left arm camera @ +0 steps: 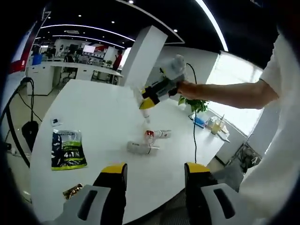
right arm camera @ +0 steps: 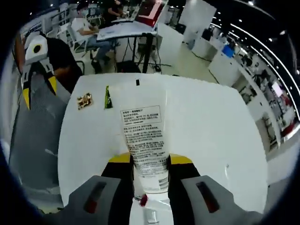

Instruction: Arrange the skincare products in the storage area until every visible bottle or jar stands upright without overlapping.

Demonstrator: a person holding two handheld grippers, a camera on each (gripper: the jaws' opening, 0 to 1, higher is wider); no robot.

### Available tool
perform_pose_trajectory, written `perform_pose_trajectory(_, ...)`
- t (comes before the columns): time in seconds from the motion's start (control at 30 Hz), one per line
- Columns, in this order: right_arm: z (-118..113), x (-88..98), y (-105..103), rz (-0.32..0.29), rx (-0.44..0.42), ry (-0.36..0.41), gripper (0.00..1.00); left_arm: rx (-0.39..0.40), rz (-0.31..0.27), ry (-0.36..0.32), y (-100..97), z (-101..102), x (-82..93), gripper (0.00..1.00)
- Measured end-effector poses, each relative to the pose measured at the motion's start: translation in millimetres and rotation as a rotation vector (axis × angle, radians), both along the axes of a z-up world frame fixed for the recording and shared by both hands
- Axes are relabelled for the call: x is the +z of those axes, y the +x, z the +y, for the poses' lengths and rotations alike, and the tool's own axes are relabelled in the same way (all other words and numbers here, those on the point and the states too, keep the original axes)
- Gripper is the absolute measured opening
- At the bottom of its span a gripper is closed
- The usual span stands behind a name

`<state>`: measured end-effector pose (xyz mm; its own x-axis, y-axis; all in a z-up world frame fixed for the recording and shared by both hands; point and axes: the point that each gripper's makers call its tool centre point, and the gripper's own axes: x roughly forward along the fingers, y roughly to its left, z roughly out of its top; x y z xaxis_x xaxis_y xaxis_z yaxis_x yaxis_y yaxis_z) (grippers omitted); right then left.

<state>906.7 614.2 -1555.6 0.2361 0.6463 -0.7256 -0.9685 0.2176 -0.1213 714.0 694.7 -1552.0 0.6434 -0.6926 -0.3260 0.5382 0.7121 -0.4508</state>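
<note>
R gripper (right arm camera: 151, 164) is closed on a white tube (right arm camera: 144, 140), up over the white table (right arm camera: 206, 126). L gripper (left arm camera: 154, 180) is wide open w/ nothing. Two small bottles (left arm camera: 147, 140) lie on table.

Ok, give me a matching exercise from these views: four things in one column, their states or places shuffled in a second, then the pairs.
Things:
1. white tube
2. green pouch
3. left gripper
4. small bottles

States:
A. open, holding nothing
B. lying on their sides mid-table
C. clamped between the right gripper's jaws
D. flat on the table near its left edge in the left gripper view

Pairs: 1-C, 2-D, 3-A, 4-B
</note>
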Motion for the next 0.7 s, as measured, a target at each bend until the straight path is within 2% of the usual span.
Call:
perform_pose_trajectory(0.1,6.1,23.1,-28.3,0.039,-0.057,0.110,0.24,-0.030,-0.056,-0.012,10.2,2.3,19.1,0.53)
perform_pose_trajectory(0.17,12.4,42.1,-49.2,0.081,-0.079,0.226,0.24,-0.066,-0.099,-0.010,15.5,0.4,31.2,0.53)
perform_pose_trajectory(0.2,14.5,52.1,-62.0,0.126,-0.107,0.288,0.25,-0.092,-0.129,-0.010,17.3,-1.9,38.4,0.53)
perform_pose_trajectory(0.23,15.5,55.6,-66.1,0.141,-0.115,0.309,0.25,-0.106,-0.150,-0.019,18.1,-4.3,44.5,0.53)
perform_pose_trajectory(0.3,21.4,76.4,-91.5,0.224,-0.137,0.434,0.25,-0.156,-0.171,-0.063,15.6,-13.0,56.4,0.53)
perform_pose_trajectory(0.43,29.9,110.0,-126.3,0.314,-0.110,0.592,0.25,-0.253,-0.187,-0.119,8.4,-27.9,71.1,0.53)
perform_pose_trajectory(0.53,34.8,125.4,-142.9,0.391,-0.088,0.653,0.26,-0.271,-0.229,-0.125,8.1,-33.1,83.3,0.53)
perform_pose_trajectory(0.57,35.8,128.2,-145.9,0.401,-0.081,0.664,0.26,-0.275,-0.249,-0.125,8.5,-33.8,87.4,0.53)
perform_pose_trajectory(0.7,43.5,145.2,-168.4,0.427,-0.011,0.693,0.26,-0.317,-0.249,-0.179,5.0,-38.4,103.1,0.53)
